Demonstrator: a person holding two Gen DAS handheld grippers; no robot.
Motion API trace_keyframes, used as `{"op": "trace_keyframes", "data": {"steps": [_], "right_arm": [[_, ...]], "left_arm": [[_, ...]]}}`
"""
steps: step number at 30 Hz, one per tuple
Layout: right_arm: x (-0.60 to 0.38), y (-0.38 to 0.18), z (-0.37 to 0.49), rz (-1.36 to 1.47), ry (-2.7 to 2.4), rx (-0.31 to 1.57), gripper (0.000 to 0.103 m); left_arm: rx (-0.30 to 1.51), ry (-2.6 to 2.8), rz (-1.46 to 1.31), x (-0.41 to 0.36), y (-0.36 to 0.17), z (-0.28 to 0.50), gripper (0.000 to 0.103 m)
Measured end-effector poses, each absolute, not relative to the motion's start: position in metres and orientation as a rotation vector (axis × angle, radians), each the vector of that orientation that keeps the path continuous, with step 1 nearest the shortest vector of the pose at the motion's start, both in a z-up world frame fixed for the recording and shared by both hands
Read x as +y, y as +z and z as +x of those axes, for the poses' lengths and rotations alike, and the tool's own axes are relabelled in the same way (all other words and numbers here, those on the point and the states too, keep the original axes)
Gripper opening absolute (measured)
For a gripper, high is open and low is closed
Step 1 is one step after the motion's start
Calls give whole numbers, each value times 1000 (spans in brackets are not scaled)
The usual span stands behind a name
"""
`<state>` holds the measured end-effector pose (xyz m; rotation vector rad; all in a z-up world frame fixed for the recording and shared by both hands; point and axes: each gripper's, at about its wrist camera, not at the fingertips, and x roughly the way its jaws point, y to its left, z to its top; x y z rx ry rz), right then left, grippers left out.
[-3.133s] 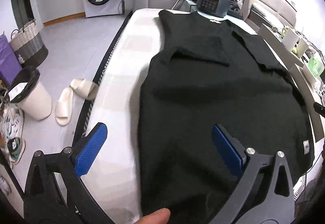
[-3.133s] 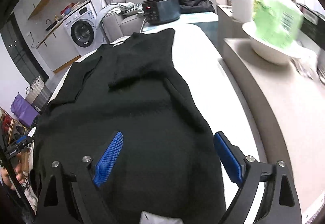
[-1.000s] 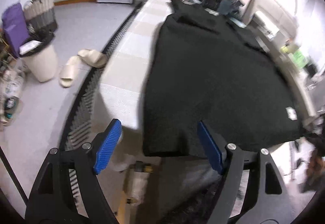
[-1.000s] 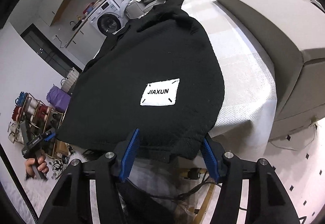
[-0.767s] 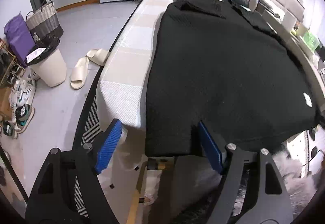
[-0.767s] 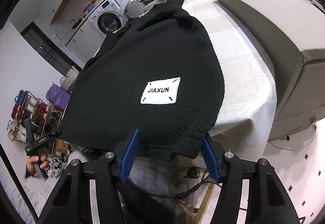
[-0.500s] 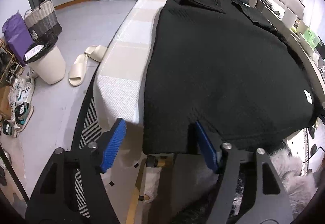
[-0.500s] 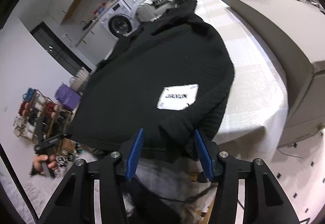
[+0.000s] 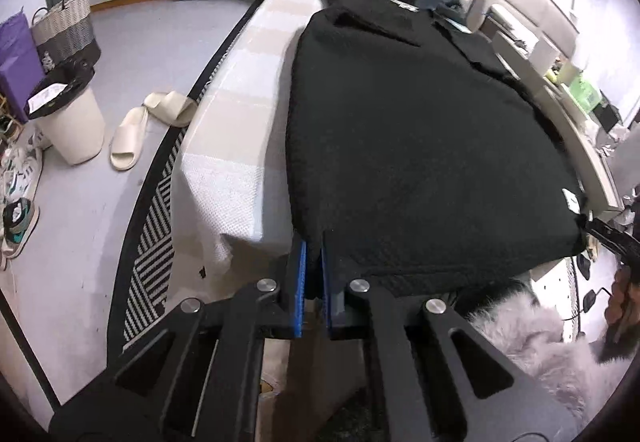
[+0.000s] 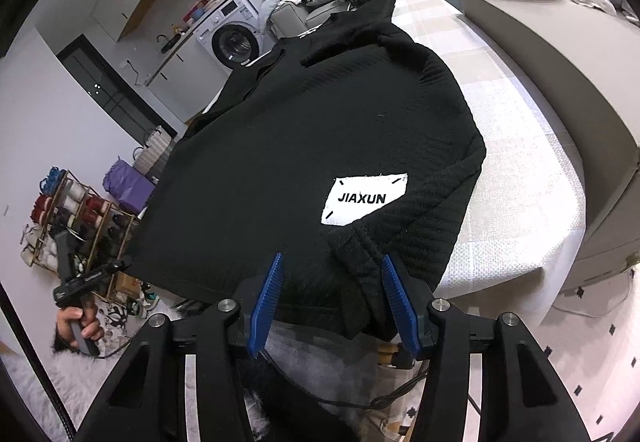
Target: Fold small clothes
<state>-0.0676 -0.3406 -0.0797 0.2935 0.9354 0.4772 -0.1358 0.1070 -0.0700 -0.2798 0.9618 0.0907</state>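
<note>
My left gripper (image 9: 313, 274) pinches the near hem of the black sweater (image 9: 416, 129), which fills mid-frame on the table (image 9: 240, 109). My right gripper (image 10: 332, 302) is half open around the hem.

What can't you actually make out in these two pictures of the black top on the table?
- Black top: its underside, hidden against the table in both views.
- Hem corner inside the left tongs: covered by the shut blue pads, left view.
- Right tongs: bunched hem lies between the pads; whether they press it is unclear.
</note>
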Motion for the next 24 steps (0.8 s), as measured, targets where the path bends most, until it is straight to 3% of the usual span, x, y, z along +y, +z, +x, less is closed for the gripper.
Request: {"op": "trace_keyframes", "data": {"steps": [1, 2, 4, 5, 7, 9, 10, 12, 14, 15, 21, 22, 24], "right_arm": [[-341, -80, -67, 289, 472, 935, 48], [-340, -81, -67, 280, 463, 943, 32], [-344, -84, -64, 284, 420, 956, 13], [-348, -85, -63, 299, 410, 959, 6], [-357, -87, -63, 338, 393, 958, 4], [-363, -86, -67, 327, 386, 964, 4], [-365, -87, -69, 332, 392, 975, 10], [-370, -87, -72, 349, 394, 984, 27], [-368, -84, -77, 333, 404, 954, 62], [-364, -82, -80, 316, 422, 930, 65], [-342, -84, -77, 184, 377, 901, 71], [-341, -84, -77, 174, 364, 897, 68], [-342, -84, -77, 144, 305, 886, 49]], "left_arm": [[956, 84, -288, 108, -68, -137, 4], [947, 74, -301, 109, -65, -139, 4], [932, 59, -315, 111, -60, -143, 4], [929, 59, -314, 111, -59, -144, 4], [920, 55, -319, 111, -57, -146, 4], [931, 50, -335, 113, -60, -146, 4], [935, 52, -335, 112, -61, -147, 4], [946, 55, -333, 110, -64, -146, 4], [946, 50, -334, 108, -65, -145, 4], [949, 49, -333, 108, -65, -145, 4], [990, 66, -361, 113, -75, -136, 4], [993, 69, -360, 113, -76, -136, 4], [988, 76, -351, 111, -78, -134, 4]]}}
